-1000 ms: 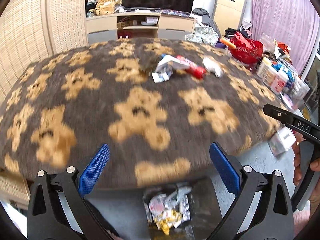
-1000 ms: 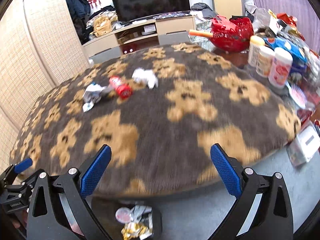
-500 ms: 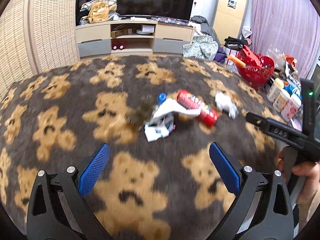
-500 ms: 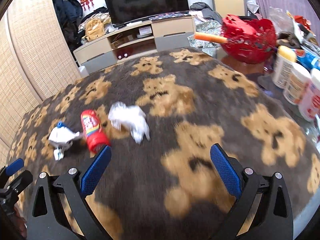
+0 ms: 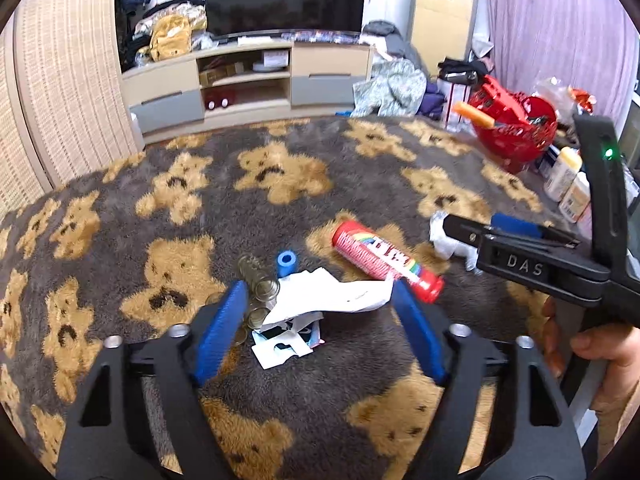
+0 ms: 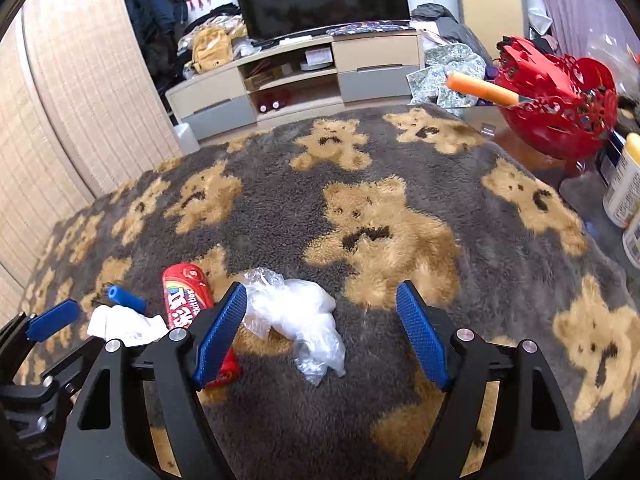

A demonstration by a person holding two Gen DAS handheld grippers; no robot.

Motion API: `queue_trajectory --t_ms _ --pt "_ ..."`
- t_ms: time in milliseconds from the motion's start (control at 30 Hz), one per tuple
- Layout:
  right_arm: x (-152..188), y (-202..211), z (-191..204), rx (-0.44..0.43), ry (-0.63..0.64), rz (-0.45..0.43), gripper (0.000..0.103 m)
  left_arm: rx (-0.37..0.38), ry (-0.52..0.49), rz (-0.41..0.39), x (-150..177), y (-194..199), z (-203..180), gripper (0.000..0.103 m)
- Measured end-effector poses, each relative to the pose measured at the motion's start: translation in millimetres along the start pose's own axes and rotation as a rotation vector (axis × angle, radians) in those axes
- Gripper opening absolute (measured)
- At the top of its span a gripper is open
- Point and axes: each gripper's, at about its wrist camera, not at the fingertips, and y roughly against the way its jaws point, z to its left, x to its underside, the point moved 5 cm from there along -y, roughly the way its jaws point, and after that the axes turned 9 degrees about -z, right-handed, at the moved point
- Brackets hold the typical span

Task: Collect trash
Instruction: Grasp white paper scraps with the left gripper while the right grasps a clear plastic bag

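Trash lies on the bear-pattern blanket [image 5: 280, 208]. A crumpled white paper wrapper [image 5: 332, 294] lies between the open fingers of my left gripper [image 5: 320, 320], with a clear crushed bottle with a blue cap [image 5: 286, 262] to its left. A red candy tube [image 5: 388, 262] lies to the right. A crumpled clear plastic bag [image 6: 298, 318] lies between the open fingers of my right gripper [image 6: 322, 320]. The tube also shows in the right wrist view [image 6: 188, 298], beside the left finger. The right gripper also shows in the left wrist view [image 5: 520, 240], over the bag [image 5: 444, 236].
A red basket [image 6: 560, 92] and several white bottles [image 5: 568, 178] stand at the blanket's right edge. A TV cabinet [image 5: 248, 80] stands behind. A woven screen [image 5: 60, 80] is at the left.
Both grippers have moved forward and down over the blanket, from its near edge above a bin of trash to just around the trash items. Both stay open.
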Motion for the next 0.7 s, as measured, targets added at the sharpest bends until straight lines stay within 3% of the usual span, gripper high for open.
queue_trajectory --t_ms 133,267,533,567,700 --pt "3.0 -9.8 2.1 0.003 0.018 0.031 0.066 0.018 0.006 0.022 3.5 -4.9 2.5 0.039" --pt "9.0 -15.4 7.6 0.009 0.052 0.065 0.040 0.024 -0.017 0.027 4.2 -2.8 -0.7 0.023" --pt "23.4 -15.8 8.9 0.014 0.087 0.108 0.037 0.015 -0.026 0.082 20.1 -7.2 3.1 0.023" --pt "23.4 -15.0 8.2 0.014 0.083 0.105 0.030 0.016 -0.031 0.078 21.3 -6.3 3.0 0.023" --pt "25.1 -5.7 8.1 0.010 0.079 0.093 0.026 0.020 -0.023 0.058 21.6 0.5 5.4 0.016"
